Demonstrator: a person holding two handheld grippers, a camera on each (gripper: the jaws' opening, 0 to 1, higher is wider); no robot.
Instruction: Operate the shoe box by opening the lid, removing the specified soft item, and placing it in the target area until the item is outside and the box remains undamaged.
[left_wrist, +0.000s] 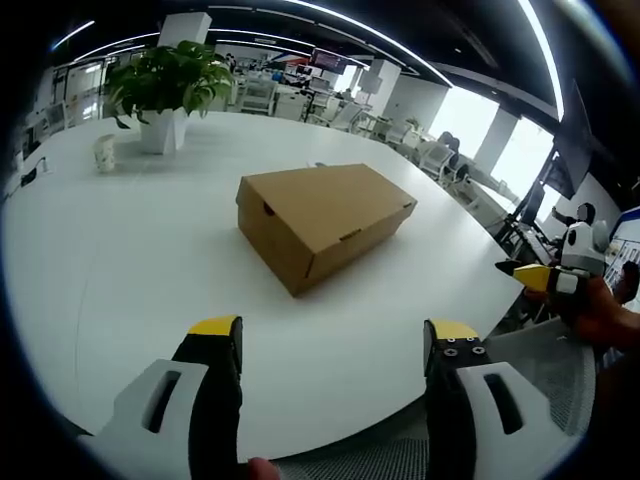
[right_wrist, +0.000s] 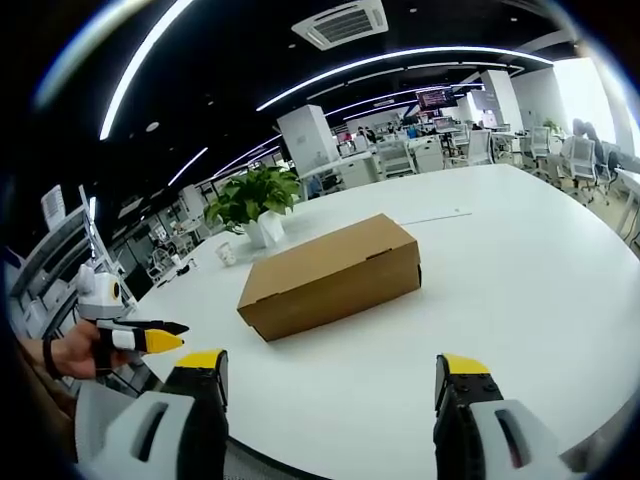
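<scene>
Both the left gripper (left_wrist: 333, 340) and right gripper (right_wrist: 333, 372) are hovering spread apart, well short of the closed cardboard shoe box (left_wrist: 322, 220), risking a crushed lid if clamped hard.

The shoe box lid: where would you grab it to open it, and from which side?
Probably the lid's long front flap edge on the shoe box, the side facing the open left gripper and right gripper. That side shows a seam and small tab notches; coming in low from the near table edge should lift it gently.

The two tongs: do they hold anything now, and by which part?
Nothing is held. The left tongs and the right tongs are open over the white table, apart from the closed cardboard box.
</scene>
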